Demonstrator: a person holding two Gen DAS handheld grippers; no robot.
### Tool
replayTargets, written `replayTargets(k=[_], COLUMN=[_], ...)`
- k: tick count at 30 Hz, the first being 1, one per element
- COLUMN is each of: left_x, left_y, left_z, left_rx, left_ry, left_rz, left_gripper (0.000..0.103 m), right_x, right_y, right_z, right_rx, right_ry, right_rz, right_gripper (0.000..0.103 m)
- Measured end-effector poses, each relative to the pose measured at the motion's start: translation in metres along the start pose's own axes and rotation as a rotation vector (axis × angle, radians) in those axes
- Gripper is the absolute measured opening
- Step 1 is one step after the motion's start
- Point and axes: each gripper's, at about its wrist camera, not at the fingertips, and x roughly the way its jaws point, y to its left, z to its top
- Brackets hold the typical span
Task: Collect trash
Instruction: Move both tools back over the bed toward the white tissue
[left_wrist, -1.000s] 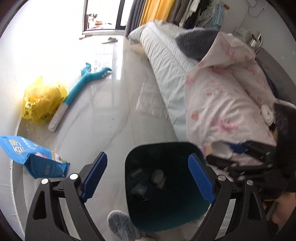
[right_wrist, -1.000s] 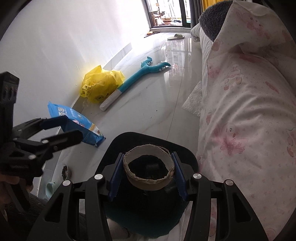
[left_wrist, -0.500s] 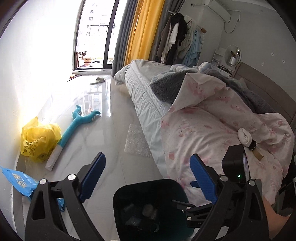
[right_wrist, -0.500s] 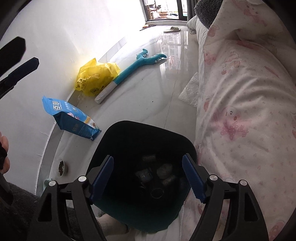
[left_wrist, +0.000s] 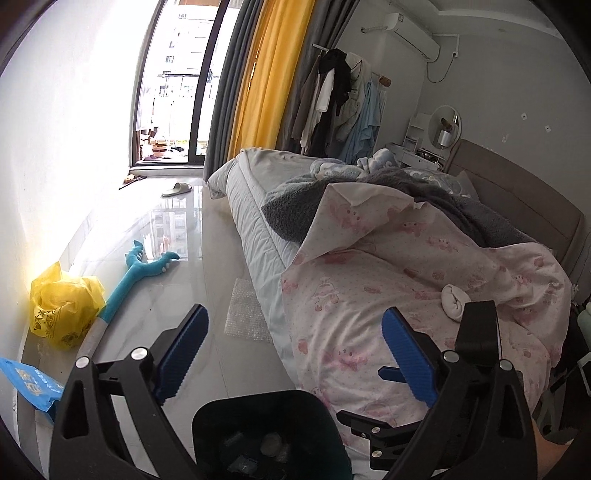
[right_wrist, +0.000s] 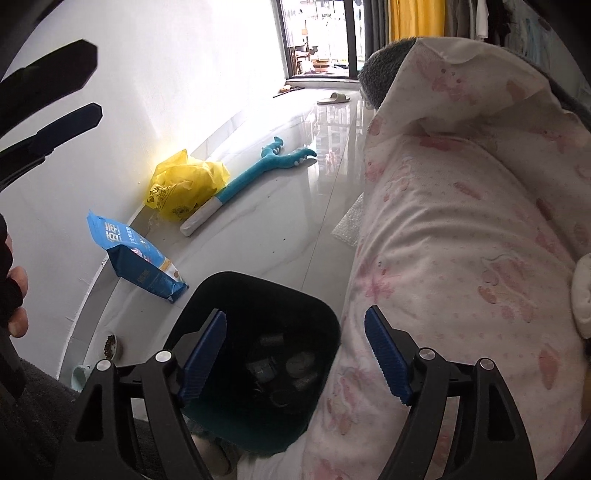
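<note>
Both my left gripper (left_wrist: 293, 354) and right gripper (right_wrist: 295, 356) have fingers spread wide, empty, above the dark teal plastic bin (right_wrist: 258, 295); next I'd approach the crumpled yellow plastic bag (right_wrist: 186, 186) squarely and pinch a fold.

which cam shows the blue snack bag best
The right wrist view: the blue bag lies whole on the floor by the wall, its print visible, left of the dark bin. The left wrist view catches only one corner of it at the frame's lower-left edge.
</note>
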Motion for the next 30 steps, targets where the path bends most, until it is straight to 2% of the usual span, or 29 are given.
replayTargets(k=[8, 15, 30], left_x=[0.002, 0.021, 0.061], left_y=[-0.033, -0.061, -0.128], left_z=[0.013, 0.014, 0.011], left_rx=[-0.005, 0.039, 0.154], left_ry=[-0.038, -0.013, 0.05], left_rz=[-0.046, -0.081, -0.154], left_gripper=[0.097, 0.097, 0.097], right_x=[-0.04, -0.065, -0.111], right_y=[-0.031, -0.062, -0.152], right_z=[0.001, -0.006, -0.037], right_rx=[-0.005, 0.001, 0.16], right_ry=[-0.094, -0.128, -0.201], right_rz=[-0.063, -0.126, -0.226], right_gripper=[0.082, 0.084, 0.085])
